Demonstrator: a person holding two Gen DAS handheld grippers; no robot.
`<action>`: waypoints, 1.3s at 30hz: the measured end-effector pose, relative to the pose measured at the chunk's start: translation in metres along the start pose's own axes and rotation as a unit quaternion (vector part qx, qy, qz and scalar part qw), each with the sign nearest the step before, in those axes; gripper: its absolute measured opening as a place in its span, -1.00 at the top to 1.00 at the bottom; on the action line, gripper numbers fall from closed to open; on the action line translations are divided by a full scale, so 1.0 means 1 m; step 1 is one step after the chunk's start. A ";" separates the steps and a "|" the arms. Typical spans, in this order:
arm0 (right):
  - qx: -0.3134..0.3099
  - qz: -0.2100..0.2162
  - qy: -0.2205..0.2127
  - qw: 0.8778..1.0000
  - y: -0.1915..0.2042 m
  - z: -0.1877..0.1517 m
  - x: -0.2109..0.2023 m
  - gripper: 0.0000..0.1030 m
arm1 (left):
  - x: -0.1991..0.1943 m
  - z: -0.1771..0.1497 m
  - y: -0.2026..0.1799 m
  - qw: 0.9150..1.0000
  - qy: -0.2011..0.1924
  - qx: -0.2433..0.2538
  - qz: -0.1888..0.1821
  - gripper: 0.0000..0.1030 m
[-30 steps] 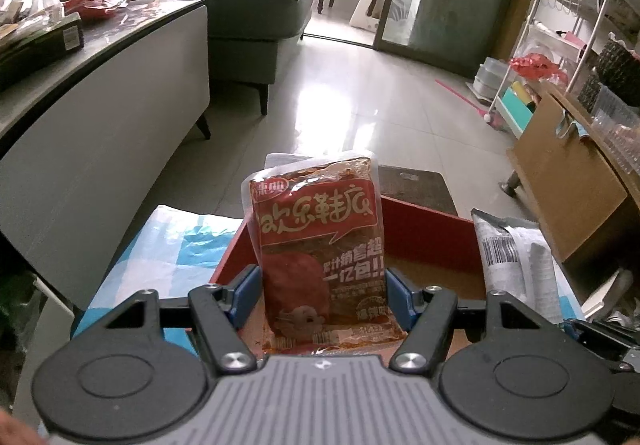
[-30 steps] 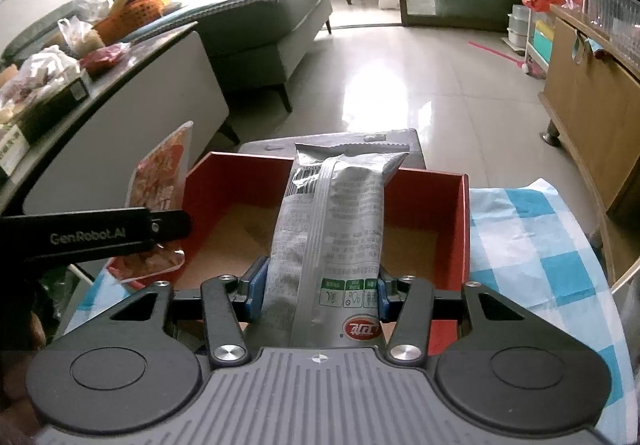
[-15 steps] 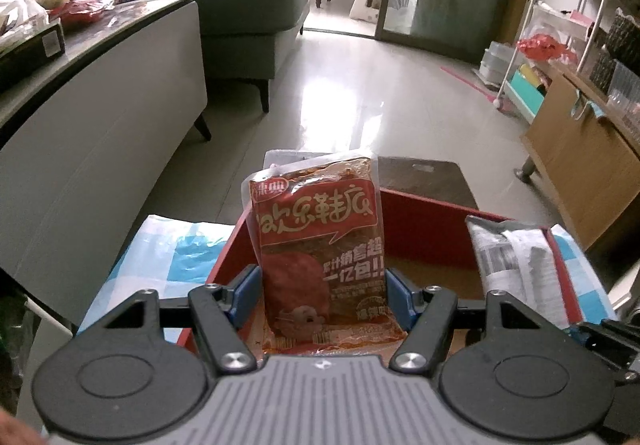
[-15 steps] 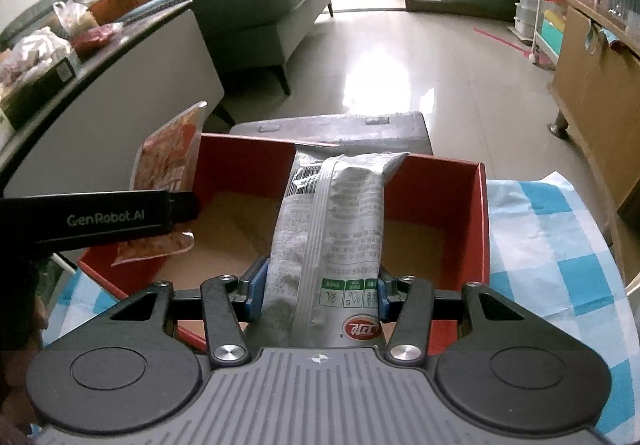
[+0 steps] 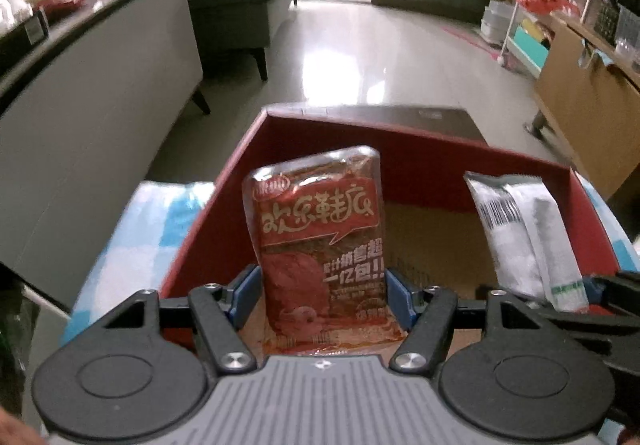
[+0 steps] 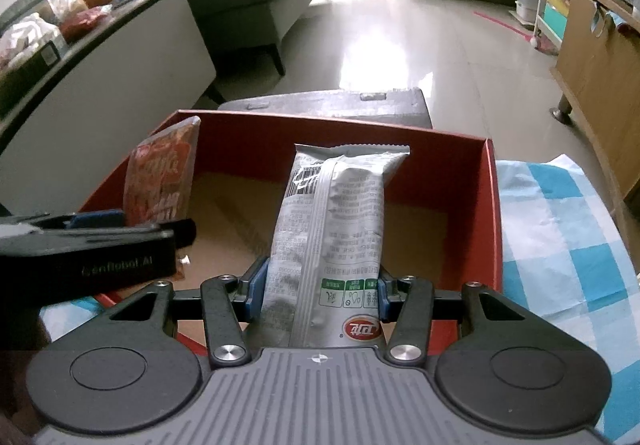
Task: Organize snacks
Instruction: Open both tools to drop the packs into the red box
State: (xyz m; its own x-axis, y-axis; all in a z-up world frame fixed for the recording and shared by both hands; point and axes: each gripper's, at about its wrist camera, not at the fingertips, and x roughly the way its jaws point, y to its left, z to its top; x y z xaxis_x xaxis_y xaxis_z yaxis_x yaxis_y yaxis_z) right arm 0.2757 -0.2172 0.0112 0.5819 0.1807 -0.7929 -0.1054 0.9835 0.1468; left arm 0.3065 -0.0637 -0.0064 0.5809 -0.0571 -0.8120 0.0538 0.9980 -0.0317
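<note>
The left hand-held gripper [image 5: 322,287] is clamped on a red snack packet [image 5: 320,241], its blue pads pressing the packet's two sides near the lower end. The packet stands upright over the left part of a red box [image 5: 400,149]. The right hand-held gripper [image 6: 318,289] is closed on a silver snack packet [image 6: 332,229], gripped low down with its printed back seam facing the camera, and held over the right half of the same box.

The box is open at the top, with red walls and a brown cardboard floor; the stretch of floor that shows between the two packets is bare. How near the packets' lower ends come to the floor cannot be made out, since each gripper body hides its own packet's bottom edge. The box sits on a worktop covered by a blue and white checked cloth [image 6: 560,229]. Just beyond the box's far wall lies a dark flat-topped thing [image 6: 332,105], partly cut off by the wall.
</note>
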 end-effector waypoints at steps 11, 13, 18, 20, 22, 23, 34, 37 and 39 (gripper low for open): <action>-0.006 -0.008 0.016 1.000 0.003 -0.002 0.004 -0.14 | -0.021 -0.007 0.000 1.000 -0.004 0.002 -0.006 -0.05; -0.007 -0.010 0.019 1.000 0.004 -0.003 0.005 -0.16 | -0.021 -0.008 -0.001 1.000 -0.007 0.006 -0.005 -0.05; -0.005 -0.016 0.020 1.000 0.003 -0.001 0.008 -0.20 | -0.020 -0.006 0.000 1.000 -0.006 0.001 -0.006 -0.06; -0.004 -0.017 0.018 1.000 0.004 0.000 0.008 -0.21 | -0.020 -0.005 0.000 1.000 -0.005 -0.003 -0.003 -0.07; -0.005 -0.017 0.017 1.000 0.003 0.000 0.009 -0.22 | -0.020 -0.006 0.001 1.000 -0.005 -0.004 -0.004 -0.07; -0.004 -0.017 0.016 1.000 0.004 -0.001 0.008 -0.23 | -0.021 -0.005 0.001 1.000 -0.007 -0.005 -0.003 -0.07; -0.008 -0.029 -0.010 0.999 0.007 0.002 -0.012 -0.31 | -0.041 0.001 0.003 0.999 -0.026 -0.017 -0.009 -0.09; -0.008 -0.031 -0.019 0.999 0.009 0.003 -0.022 -0.31 | -0.050 -0.001 0.005 0.999 -0.033 -0.021 -0.015 -0.11; -0.008 -0.031 -0.023 0.999 0.010 0.003 -0.028 -0.32 | -0.055 -0.002 0.006 0.999 -0.034 -0.023 -0.018 -0.14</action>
State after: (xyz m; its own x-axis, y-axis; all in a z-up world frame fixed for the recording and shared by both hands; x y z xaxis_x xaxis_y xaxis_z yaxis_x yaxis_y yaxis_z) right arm 0.2604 -0.2123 0.0370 0.6243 0.1187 -0.7721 -0.0807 0.9929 0.0874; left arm 0.2735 -0.0541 0.0374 0.6335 -0.0922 -0.7682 0.0380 0.9954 -0.0881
